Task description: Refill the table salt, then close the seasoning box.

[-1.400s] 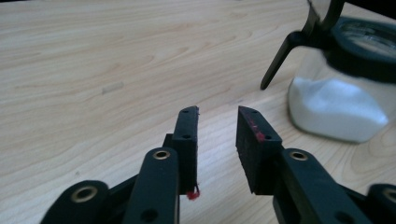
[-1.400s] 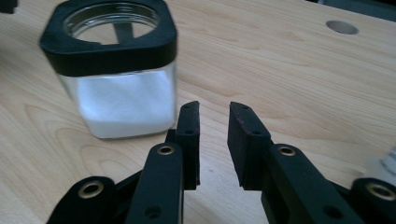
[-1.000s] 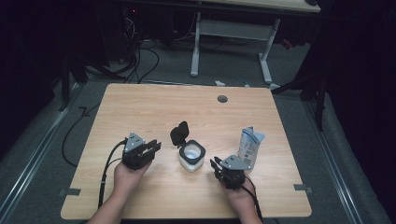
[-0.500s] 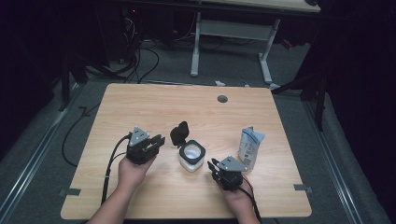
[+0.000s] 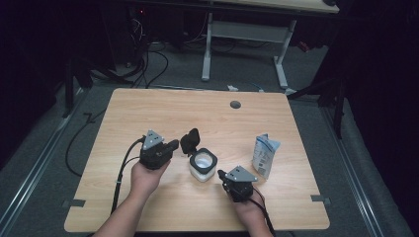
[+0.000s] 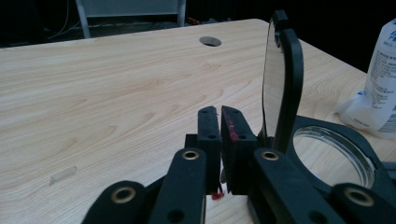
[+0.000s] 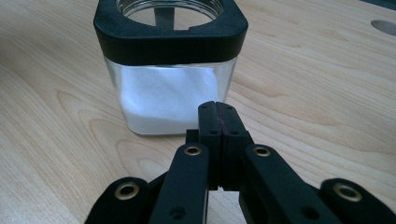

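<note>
A square glass jar (image 5: 202, 165) with a black collar holds white powder and stands mid-table, its black flip lid (image 5: 190, 140) raised upright. My left gripper (image 5: 173, 144) hovers just left of the lid; its jaws have just been closing and now meet with nothing between them. In the left gripper view the shut left gripper (image 6: 219, 122) points beside the lid (image 6: 285, 79) and the jar's rim (image 6: 336, 135). My right gripper (image 5: 221, 174) sits at the jar's near right; its jaws have also just closed on nothing. The right gripper (image 7: 218, 116) stops short of the jar (image 7: 170, 100).
A white and blue pouch (image 5: 264, 154) stands right of the jar, also seen as the pouch (image 6: 380, 79) in the left gripper view. A round cable hole (image 5: 235, 104) lies toward the table's far edge. The wooden tabletop (image 5: 148, 113) is bare at the far left.
The left gripper has shifted slightly right and up toward the lid, and its jaws have closed. The right gripper stayed in place while its jaws closed.
</note>
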